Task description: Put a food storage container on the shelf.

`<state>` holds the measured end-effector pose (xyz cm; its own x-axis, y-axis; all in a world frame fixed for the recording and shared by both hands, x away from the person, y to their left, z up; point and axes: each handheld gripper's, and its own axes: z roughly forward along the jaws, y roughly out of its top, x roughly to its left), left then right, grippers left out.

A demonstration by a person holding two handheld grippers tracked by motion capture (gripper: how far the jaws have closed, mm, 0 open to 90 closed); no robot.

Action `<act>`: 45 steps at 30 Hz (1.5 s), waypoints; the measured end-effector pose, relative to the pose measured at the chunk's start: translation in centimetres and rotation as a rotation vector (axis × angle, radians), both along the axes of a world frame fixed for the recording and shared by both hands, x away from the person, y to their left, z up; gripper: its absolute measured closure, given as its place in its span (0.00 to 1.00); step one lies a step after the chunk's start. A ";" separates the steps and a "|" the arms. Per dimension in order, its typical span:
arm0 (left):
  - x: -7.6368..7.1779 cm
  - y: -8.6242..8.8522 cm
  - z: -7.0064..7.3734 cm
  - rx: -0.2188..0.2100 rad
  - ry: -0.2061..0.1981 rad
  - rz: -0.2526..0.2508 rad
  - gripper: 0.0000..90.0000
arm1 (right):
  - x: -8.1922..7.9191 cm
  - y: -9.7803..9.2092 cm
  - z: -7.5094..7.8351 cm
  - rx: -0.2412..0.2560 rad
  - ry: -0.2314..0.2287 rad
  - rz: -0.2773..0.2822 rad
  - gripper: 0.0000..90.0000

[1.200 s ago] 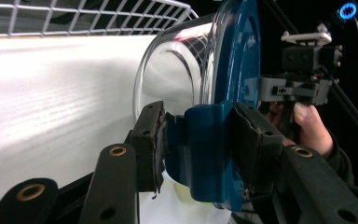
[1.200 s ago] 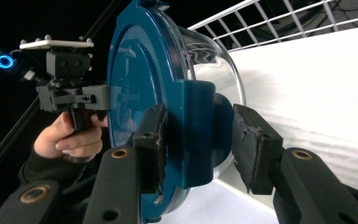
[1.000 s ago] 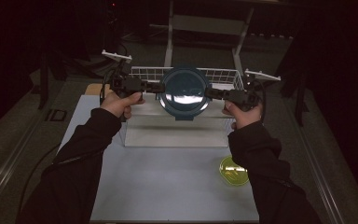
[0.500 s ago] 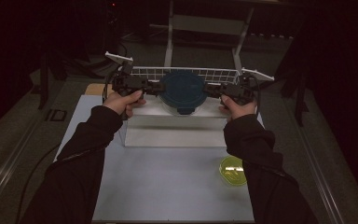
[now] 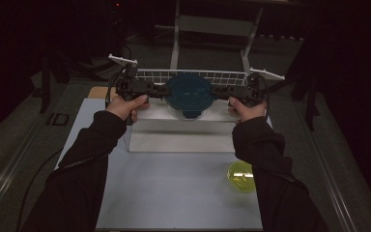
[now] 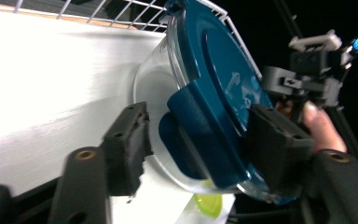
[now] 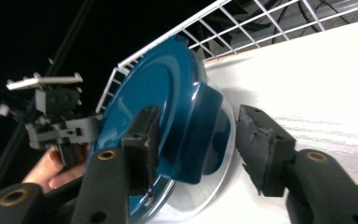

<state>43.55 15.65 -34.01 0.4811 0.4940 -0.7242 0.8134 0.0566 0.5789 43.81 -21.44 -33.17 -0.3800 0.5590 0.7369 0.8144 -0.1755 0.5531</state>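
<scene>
Both grippers, left gripper [image 5: 160, 90] and right gripper [image 5: 220, 91], now stand with jaws parted around the side latches of the blue-lidded container [image 5: 190, 93], which has gone from raised to lying low at upper centre against the wire rack [image 5: 222, 76], so release seems near.

Round clear container [image 5: 190, 96] with a dark teal lid [image 6: 219, 93], sitting at the white wire rack [image 5: 193, 76], just in front of its grid wall. Lid on, latch flaps [image 7: 209, 121] folded down over the rim on opposite sides. Container is tilted up on edge in both gripper views, lid face away from the white platform [image 5: 183, 128]. Probably empty; body looks see-through, hard to confirm.
</scene>
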 end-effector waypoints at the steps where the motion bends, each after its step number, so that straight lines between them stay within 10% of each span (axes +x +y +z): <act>1: -0.2 0.1 0.1 0.006 -0.010 0.007 0.42 | -0.2 0.0 0.2 -0.012 -0.015 -0.005 0.51; 21: -5.9 1.8 1.0 0.101 -0.240 0.053 0.37 | -5.5 0.1 2.5 -0.148 -0.196 0.054 0.49; 34: -11.0 0.4 -1.4 0.195 -0.404 -0.015 0.01 | -8.7 2.5 1.6 -0.237 -0.273 0.137 0.59; 45: -14.5 0.1 -3.9 0.230 -0.478 -0.023 0.01 | -9.4 4.4 1.5 -0.235 -0.293 0.183 0.76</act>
<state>29.04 15.78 -37.87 0.7436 0.5998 -0.2954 0.4551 -0.1304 0.8809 34.46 -17.08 -31.71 -0.6629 0.6030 0.4437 0.6231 0.1159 0.7735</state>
